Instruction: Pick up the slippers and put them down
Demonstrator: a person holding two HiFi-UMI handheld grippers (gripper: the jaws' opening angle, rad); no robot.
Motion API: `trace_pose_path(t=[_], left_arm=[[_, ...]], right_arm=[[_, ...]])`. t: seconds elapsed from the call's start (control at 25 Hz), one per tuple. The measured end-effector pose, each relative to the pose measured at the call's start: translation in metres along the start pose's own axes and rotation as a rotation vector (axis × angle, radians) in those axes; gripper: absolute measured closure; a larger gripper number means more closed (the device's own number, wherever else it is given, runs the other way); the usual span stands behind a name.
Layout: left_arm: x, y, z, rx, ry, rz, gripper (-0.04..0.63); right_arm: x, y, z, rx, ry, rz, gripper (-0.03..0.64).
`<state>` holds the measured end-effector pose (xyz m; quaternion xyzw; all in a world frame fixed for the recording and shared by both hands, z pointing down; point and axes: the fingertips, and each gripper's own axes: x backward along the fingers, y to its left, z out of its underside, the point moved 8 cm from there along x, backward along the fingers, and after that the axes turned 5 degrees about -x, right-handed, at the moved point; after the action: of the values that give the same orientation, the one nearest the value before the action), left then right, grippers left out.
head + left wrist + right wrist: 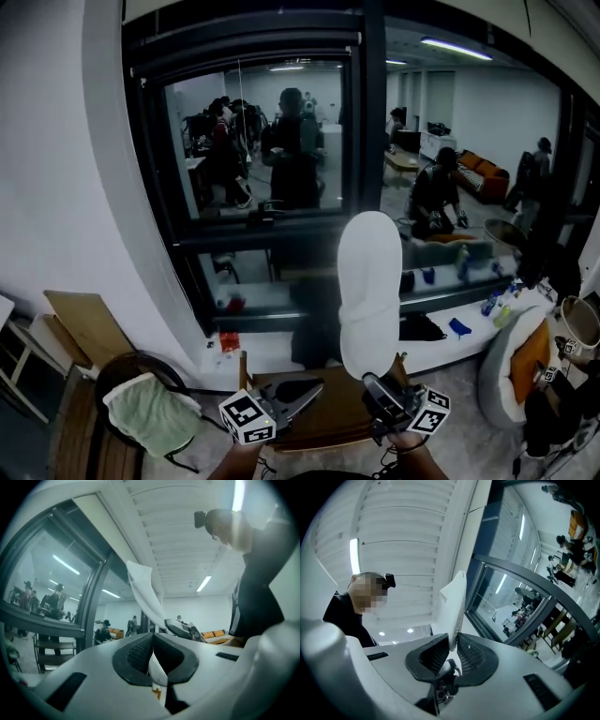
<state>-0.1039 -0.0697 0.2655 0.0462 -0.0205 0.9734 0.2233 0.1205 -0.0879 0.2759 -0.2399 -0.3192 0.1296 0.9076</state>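
White slipper held upright before the far window — left gripper and right gripper both pinch its near end; probably light, thin and floppy, so best gripped at the sole's edge.

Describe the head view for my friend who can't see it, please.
A white slipper stands upright in the air, pinched at its bottom end by the right claw, with the left claw at its base. Behind is a big window with people beyond.

Left gripper and right gripper are showing grey shells, black ribbed pads, black-and-white marker cubes at lower centre; the person is wearing a dark top.
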Motion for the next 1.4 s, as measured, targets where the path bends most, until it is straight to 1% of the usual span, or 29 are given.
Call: trace_pose_path(t=[0.12,0.24,0.48,0.64,0.92,1.04,1.16,1.4], left_arm=[[0.004,-0.001,-0.003,-0.023,-0.022,0.006,0.584],[0.004,-0.002,-0.006,-0.045,-0.048,0.017,0.584],[0.002,-0.003,-0.008,-0.067,-0.066,0.021,0.584],[0.000,-0.003,-0.007,-0.068,-0.067,0.019,0.584],[-0.002,-0.004,-0.008,-0.070,-0.065,0.017,0.584],[0.001,-0.004,-0.005,-0.047,-0.059,-0.001,0.584],[0.003,0.001,-0.004,-0.057,-0.078,-0.023,0.584],[0.006,0.006,0.003,-0.020,-0.074,-0.049,0.584]], right_arm=[[-0.002,0.003,0.002,0.012,-0.001,-0.018,0.558],[-0.002,0.002,0.003,-0.009,-0.008,-0.026,0.560],[0.002,-0.003,-0.001,-0.015,-0.013,-0.022,0.560],[0.006,-0.005,-0.004,-0.025,-0.025,-0.016,0.560],[0.005,-0.011,0.000,-0.037,-0.012,-0.010,0.560],[0.007,-0.012,0.006,-0.056,-0.007,-0.009,0.560],[0.006,-0.014,0.007,-0.070,0.004,-0.001,0.560],[0.013,-0.021,0.014,-0.116,0.027,0.044,0.560]])
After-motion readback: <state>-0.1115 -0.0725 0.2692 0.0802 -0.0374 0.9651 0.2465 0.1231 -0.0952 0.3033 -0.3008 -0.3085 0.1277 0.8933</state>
